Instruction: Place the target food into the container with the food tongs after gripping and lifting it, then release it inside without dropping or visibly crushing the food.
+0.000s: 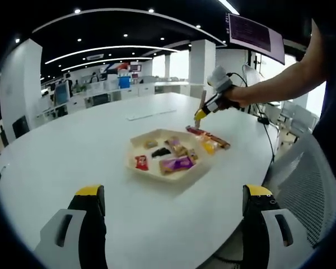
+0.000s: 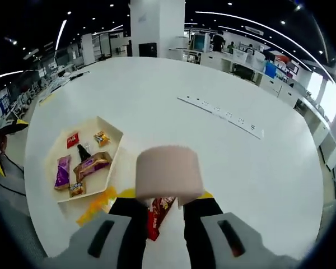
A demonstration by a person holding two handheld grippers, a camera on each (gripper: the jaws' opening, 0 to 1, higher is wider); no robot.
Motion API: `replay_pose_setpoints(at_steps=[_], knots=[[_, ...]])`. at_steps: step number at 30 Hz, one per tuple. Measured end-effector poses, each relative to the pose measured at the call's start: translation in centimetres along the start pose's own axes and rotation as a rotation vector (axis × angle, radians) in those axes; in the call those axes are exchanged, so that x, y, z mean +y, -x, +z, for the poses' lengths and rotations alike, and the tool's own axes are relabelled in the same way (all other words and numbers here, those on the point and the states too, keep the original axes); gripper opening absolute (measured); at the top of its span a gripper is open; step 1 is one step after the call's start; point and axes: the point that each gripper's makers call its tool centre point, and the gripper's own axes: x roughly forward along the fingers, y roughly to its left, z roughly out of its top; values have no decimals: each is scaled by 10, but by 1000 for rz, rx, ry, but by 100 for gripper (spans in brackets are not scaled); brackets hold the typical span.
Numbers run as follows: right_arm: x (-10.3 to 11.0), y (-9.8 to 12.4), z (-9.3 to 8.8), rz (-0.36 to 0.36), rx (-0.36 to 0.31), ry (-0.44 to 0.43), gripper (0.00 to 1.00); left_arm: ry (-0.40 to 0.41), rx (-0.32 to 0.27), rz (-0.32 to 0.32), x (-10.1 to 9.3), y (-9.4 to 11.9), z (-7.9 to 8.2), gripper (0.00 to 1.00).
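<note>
We hold the right gripper (image 2: pixel 159 216) over the red snack (image 2: pixel 158 216) right of the tray (image 2: pixel 115 131), its closure unclear; left gripper (image 1: pixel 171 210) gapes empty.

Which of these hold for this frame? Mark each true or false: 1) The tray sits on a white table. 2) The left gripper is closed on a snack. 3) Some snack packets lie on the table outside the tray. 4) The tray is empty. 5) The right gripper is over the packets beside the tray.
1) True: the tray rests on the white table.
2) False: the left gripper is open, its jaws wide apart with nothing between them.
3) True: a row of packets lies beside the tray on the table.
4) False: the tray holds several snacks, including a purple packet and a red packet.
5) True: the right gripper is above those packets, held by a person's hand.
</note>
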Motion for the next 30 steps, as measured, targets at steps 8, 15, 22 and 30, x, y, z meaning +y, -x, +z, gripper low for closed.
replay_pose_setpoints(at_steps=[8,15,22,30], knots=[[4,-7,-9,8,19,-44,23,0,2,2,0,0,-1,99],[6,-10,-17,22,45,-25,24,1,4,-1,-1,0,0,99],[8,-11,-24,44,64,-1,23,1,5,-1,-1,0,-1,99],[13,-11,-23,60,97,103,18,5,6,-2,-1,-1,-1,99]])
